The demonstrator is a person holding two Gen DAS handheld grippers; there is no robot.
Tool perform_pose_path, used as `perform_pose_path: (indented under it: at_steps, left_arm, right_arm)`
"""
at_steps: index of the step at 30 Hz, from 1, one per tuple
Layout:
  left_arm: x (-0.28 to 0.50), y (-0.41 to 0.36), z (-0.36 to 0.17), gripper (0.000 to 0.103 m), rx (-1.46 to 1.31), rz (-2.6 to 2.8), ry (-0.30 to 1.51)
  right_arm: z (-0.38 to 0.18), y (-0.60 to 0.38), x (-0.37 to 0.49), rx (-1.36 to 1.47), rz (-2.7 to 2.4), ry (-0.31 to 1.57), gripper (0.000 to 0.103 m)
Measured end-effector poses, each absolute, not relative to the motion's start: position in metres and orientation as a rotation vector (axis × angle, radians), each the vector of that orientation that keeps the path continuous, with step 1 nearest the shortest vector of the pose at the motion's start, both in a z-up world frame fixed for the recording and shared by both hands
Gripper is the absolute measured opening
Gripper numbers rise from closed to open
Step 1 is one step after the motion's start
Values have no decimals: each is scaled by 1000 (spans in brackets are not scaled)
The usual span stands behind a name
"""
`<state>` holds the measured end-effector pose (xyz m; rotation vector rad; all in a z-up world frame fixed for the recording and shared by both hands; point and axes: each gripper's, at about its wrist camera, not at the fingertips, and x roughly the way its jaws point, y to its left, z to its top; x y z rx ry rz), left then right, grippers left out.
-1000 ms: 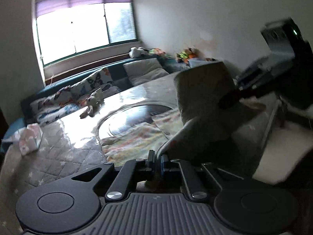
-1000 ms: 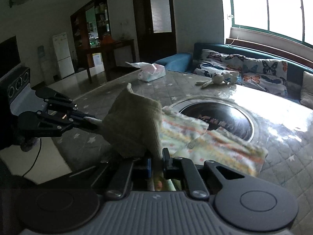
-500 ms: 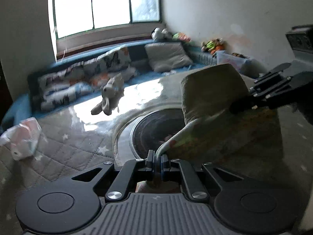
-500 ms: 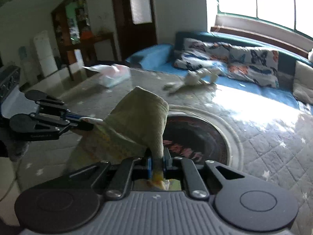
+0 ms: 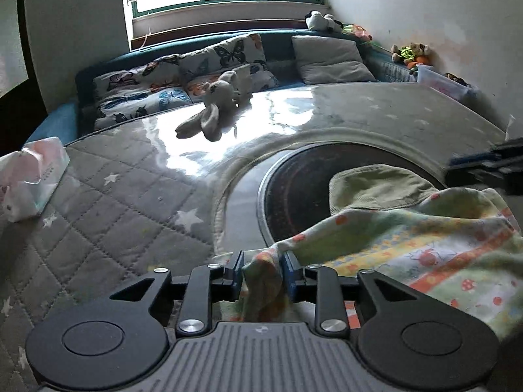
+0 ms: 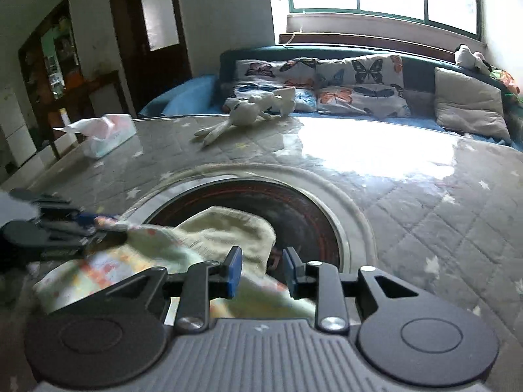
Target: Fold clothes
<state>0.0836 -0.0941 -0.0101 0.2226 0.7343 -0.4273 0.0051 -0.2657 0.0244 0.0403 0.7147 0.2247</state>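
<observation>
A small garment (image 5: 425, 245) with a pastel mushroom print and an olive-green back lies folded over on the table, partly across the dark round inset (image 5: 294, 196). My left gripper (image 5: 262, 269) is low at the garment's near corner. Its jaws are opening, and a bunched bit of the printed cloth still hangs loosely between them. In the right wrist view the garment (image 6: 222, 232) lies just ahead of my right gripper (image 6: 263, 272), whose jaws are also opening; only the cloth's edge reaches the left pad. Each gripper shows in the other's view: the right gripper (image 5: 483, 170) and the left gripper (image 6: 65, 228).
A grey quilted cover (image 5: 114, 212) with white stars spreads over the table. A plush rabbit (image 5: 212, 111) lies at the far edge and a tissue pack (image 5: 29, 183) at the left. Behind stands a blue sofa with butterfly cushions (image 6: 356, 78) under the window.
Both grippers came down and forward with the garment held up between them; it now lies on the table. Both pairs of jaws have gone from shut on the cloth to parted.
</observation>
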Motion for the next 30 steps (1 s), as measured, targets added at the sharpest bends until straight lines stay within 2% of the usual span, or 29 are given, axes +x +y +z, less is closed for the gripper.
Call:
perform_pose_path:
  at_steps: [8, 10, 17, 24, 26, 30]
  left_arm:
    - [73, -88, 14, 31, 152, -430, 682]
    - [68, -90, 17, 31, 144, -460, 681]
    - [66, -108, 16, 31, 123, -555, 727]
    - [83, -129, 2, 32, 106, -570, 777]
    - [89, -133, -3, 37, 105, -559, 792]
    - [96, -132, -12, 38, 76, -537, 820]
  right_arm:
    - [2, -273, -16, 43, 195, 781, 24]
    - [-3, -281, -13, 68, 166, 784, 10]
    - [10, -279, -9, 76, 164, 738, 12]
    - [0, -244, 21, 46, 252, 786, 11]
    - [-5, -241, 31, 57, 240, 799, 11]
    - [-1, -241, 35, 88, 225, 786, 12]
